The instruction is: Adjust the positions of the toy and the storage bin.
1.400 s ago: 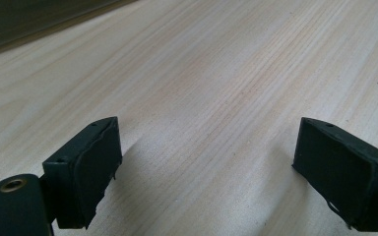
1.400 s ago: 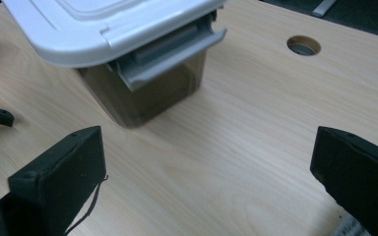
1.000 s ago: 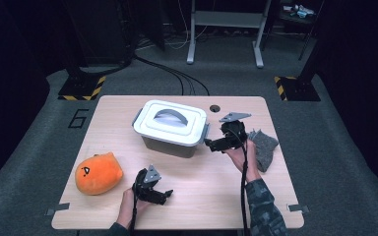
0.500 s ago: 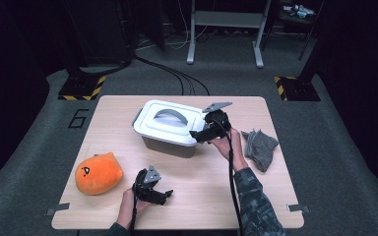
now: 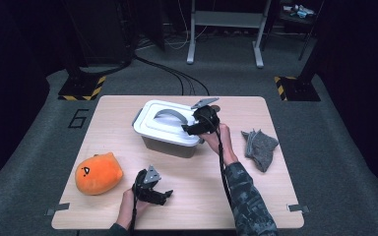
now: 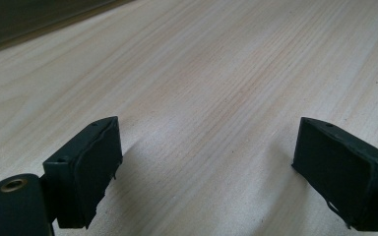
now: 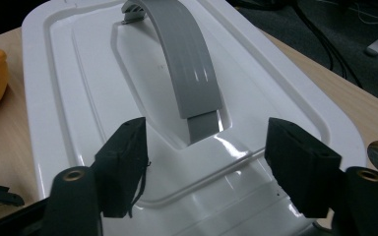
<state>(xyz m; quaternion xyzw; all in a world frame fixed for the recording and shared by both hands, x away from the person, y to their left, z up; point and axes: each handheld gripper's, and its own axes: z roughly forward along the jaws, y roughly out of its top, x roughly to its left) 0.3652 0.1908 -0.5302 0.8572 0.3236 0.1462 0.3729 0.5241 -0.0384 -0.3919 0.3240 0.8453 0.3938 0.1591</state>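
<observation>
Wooden tabletop (image 5: 275,196) has loads of free space up front, where the left claw (image 5: 163,194) rests released. Right claw (image 5: 191,129) hovers over the bin lid (image 7: 103,98) near its right edge, jaws just been closing, nothing gripped.

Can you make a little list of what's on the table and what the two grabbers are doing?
box: white lid on, grey handle lying flat
right gripper: over the lid near the handle's end, jaws just closing, nothing pinched
left gripper: open, low over bare table
orange plush: front left
grey cloth: right side
</observation>
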